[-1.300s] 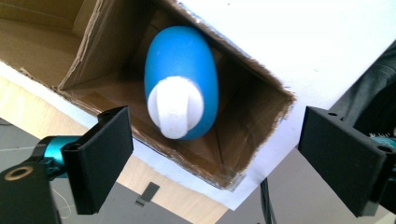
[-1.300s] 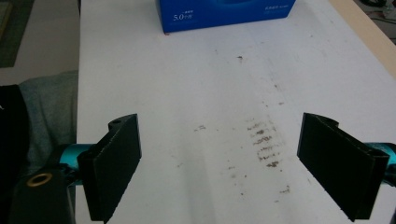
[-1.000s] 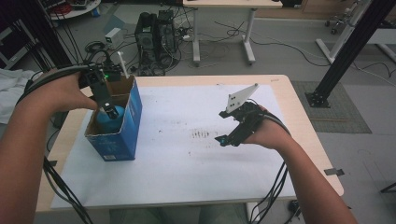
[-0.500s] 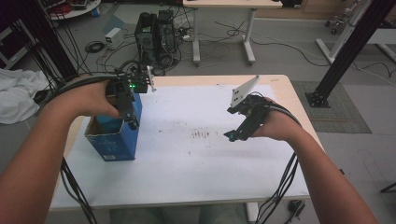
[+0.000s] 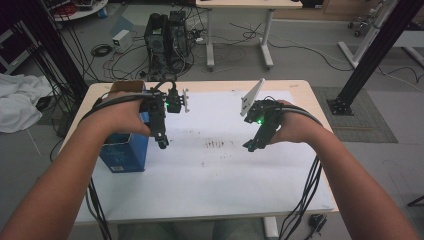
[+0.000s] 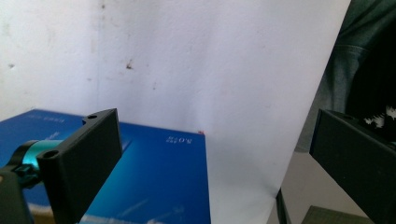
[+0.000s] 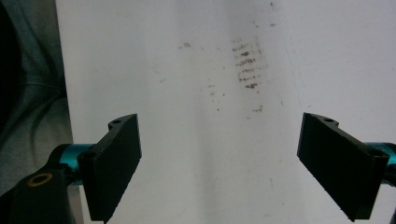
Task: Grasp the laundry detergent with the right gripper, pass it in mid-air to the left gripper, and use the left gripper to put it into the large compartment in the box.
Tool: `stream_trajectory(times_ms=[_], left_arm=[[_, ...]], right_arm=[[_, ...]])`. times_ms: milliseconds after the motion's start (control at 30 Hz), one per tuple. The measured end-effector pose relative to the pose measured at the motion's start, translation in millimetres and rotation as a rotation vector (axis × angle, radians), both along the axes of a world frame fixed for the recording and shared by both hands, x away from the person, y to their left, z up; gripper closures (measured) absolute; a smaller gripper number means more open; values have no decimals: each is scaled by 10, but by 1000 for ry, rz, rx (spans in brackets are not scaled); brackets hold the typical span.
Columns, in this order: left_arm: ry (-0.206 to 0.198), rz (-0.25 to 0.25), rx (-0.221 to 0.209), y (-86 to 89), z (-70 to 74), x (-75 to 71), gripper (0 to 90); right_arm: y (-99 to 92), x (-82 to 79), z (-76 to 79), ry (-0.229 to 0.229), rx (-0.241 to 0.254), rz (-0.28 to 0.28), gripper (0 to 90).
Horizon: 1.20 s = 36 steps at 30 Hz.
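— Where is the blue box (image 5: 124, 150) located?

— Left of the high view, standing on the desk (image 5: 215, 185) at the edge of the white sheet (image 5: 220, 165). The left tongs (image 5: 162, 141) hover just beside its top, jaws spread, empty. The right tongs (image 5: 250, 146) sit right of centre, jaws wide apart, holding nothing.

— Handling characteristics?

— Likely thin card: light, moderately stiff, crushable under hard pinch. Recommended hold: one upper wall edge, or across a corner; contents cannot be determined.
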<state>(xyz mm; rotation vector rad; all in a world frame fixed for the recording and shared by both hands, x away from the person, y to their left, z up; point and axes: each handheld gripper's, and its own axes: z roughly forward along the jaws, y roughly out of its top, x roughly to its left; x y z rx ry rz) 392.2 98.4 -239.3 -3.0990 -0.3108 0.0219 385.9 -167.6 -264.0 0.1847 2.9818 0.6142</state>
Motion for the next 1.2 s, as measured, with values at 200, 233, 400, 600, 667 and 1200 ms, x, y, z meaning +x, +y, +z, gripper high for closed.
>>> stream_trajectory(times_ms=[200, 233, 400, 600, 667, 1200], left_arm=[[12, -8, -14, -69, -137, -6, 23], [7, -12, -11, -73, -139, -6, 23], [4, -25, -21, -82, -133, -3, 23], [3, -20, -38, -90, -172, 25, 23], [3, -7, -46, -91, -196, 29, 23], [8, -35, -34, -140, -220, 47, 23]], right_arm=[[52, 9, -25, 1, -53, 14, 128], [57, 12, -35, 0, -63, 16, 128], [78, 11, -88, 14, -92, 10, 128], [108, 4, -122, 16, -94, 12, 128], [109, 6, -142, 15, -98, 16, 128], [97, 30, -193, 31, -113, 3, 128]])
